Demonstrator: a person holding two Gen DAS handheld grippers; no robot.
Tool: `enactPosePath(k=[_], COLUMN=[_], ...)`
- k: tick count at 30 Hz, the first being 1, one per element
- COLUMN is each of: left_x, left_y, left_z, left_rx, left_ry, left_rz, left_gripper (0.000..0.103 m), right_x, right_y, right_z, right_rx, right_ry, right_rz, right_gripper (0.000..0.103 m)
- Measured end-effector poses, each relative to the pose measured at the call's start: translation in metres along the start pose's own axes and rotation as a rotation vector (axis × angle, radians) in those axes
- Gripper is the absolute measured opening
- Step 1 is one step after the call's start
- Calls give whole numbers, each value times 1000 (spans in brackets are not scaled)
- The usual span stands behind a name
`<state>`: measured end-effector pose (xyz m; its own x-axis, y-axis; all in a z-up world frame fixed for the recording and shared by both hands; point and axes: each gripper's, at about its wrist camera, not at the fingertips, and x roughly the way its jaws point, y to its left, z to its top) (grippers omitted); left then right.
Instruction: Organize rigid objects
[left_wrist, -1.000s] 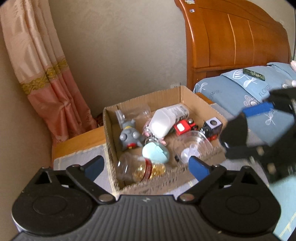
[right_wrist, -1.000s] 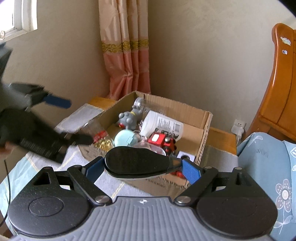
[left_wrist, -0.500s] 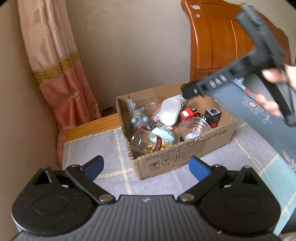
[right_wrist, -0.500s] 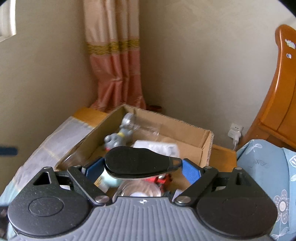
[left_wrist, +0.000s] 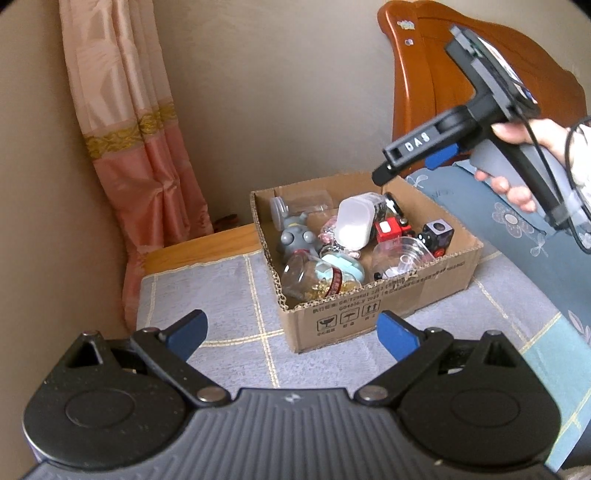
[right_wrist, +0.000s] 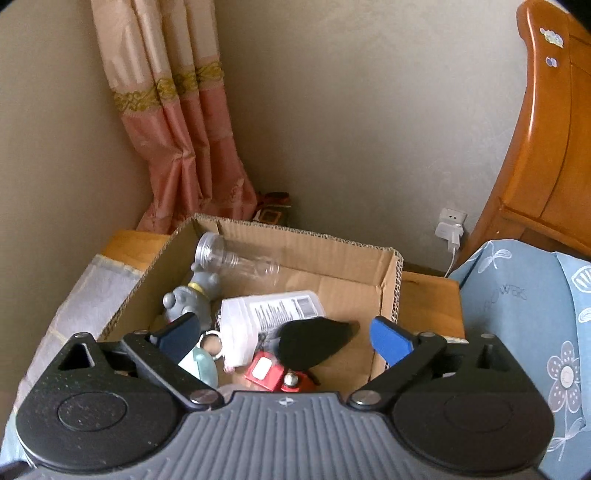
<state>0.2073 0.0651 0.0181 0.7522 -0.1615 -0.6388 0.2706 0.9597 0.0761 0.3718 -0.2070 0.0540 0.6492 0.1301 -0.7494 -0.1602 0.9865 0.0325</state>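
Observation:
A cardboard box (left_wrist: 391, 306) stands on a grey checked cloth and holds several toys and jars: a grey toy figure (left_wrist: 295, 236), a white bottle (left_wrist: 354, 221), a red toy car (left_wrist: 388, 229), a black cube (left_wrist: 437, 232), a clear jar (left_wrist: 306, 280). My left gripper (left_wrist: 291, 328) is open and empty, in front of the box. My right gripper (right_wrist: 284, 332) is open above the box; a black flat object (right_wrist: 314, 343) lies between its fingers over the white bottle (right_wrist: 266, 317), apart from both pads. The right gripper also shows in the left wrist view (left_wrist: 417, 155).
A pink curtain (left_wrist: 140, 140) hangs at the left wall. A wooden headboard (left_wrist: 436, 74) and a blue flowered pillow (right_wrist: 524, 317) lie to the right. A wall socket with a charger (right_wrist: 452, 229) sits behind the box. A wooden nightstand edge (left_wrist: 199, 247) shows under the cloth.
My right gripper moved over the box and opened; the black object left its jaws and now lies in the box. My left gripper pulled back from the box.

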Motion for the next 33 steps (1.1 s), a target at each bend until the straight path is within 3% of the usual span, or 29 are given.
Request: enactPosePath(k=[6, 11, 16, 19, 22, 25, 33], left_x=[-5, -9, -10, -4, 4, 5, -27], left_y=[-4, -8, -13, -22, -33, -50, -69], left_z=[1, 2, -6, -17, -29, -36, -35], left_rx=[-17, -51, -136, -217, -269, -240, -211], left_ry=[-32, -55, -30, 41, 134, 175, 136], left_rz=[15, 90, 179, 225, 218, 205, 196], left_gripper=[99, 101, 101, 101, 101, 101, 101], right_x=[-19, -48, -77, -82, -84, -89, -122], right_y=[4, 14, 24, 33, 39, 45, 54], right_z=[-7, -27, -79, -123, -160, -180, -188], right_rx=[-12, 0, 55, 107, 173, 195, 186], right_ry=[-13, -18, -36, -23, 18, 57, 11], right_rz=[-6, -68, -135, -189, -173, -177, -208], right_gripper=[103, 103, 103, 103, 103, 103, 103])
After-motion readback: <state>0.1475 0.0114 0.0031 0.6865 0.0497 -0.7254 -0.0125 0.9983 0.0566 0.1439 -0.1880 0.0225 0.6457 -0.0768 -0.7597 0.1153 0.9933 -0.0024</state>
